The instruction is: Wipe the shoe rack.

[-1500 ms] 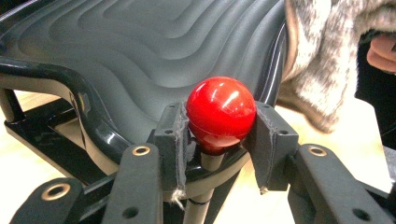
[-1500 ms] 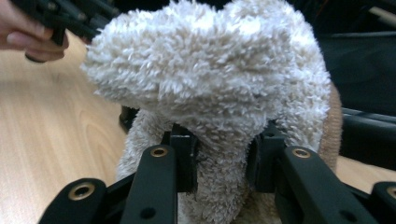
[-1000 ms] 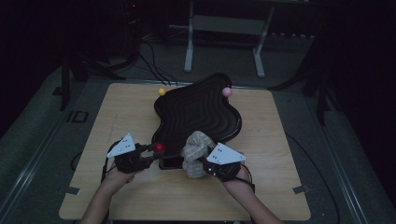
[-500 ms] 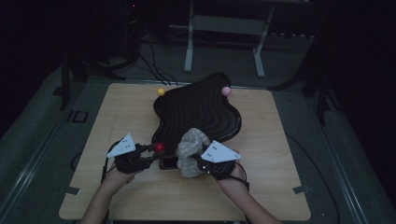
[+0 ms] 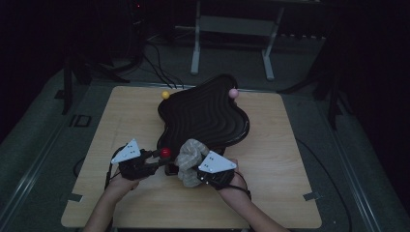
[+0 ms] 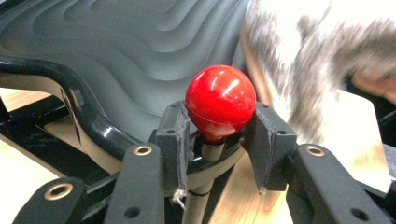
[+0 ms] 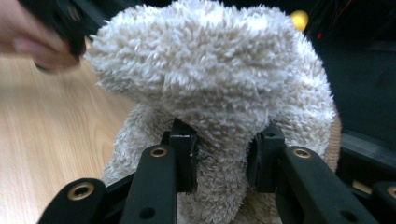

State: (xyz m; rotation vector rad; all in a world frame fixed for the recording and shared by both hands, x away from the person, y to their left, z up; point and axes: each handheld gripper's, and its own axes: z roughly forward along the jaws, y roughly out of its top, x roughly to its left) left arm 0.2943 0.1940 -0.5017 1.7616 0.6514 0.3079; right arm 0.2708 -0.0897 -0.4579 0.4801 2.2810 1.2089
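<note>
1. High view: fixed above the person's side, facing forward and down over the whole table (image 5: 280,193); distant, dim.
2. Left gripper view: rides close behind the red knob (image 6: 220,101).
3. Right gripper view: very close on the fluffy cloth (image 7: 210,88).
4. Shared, probably: the cloth, blurred in the left gripper view.

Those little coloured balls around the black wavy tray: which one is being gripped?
The red ball, at the tray's near edge, sits between the left gripper's jaws. The yellow and pink balls stand untouched at the far edge.

High view dim, surroundings black; gripper views brighter, glare on red knob (image 6: 220,102), cloth (image 6: 322,74) motion-blurred
</note>
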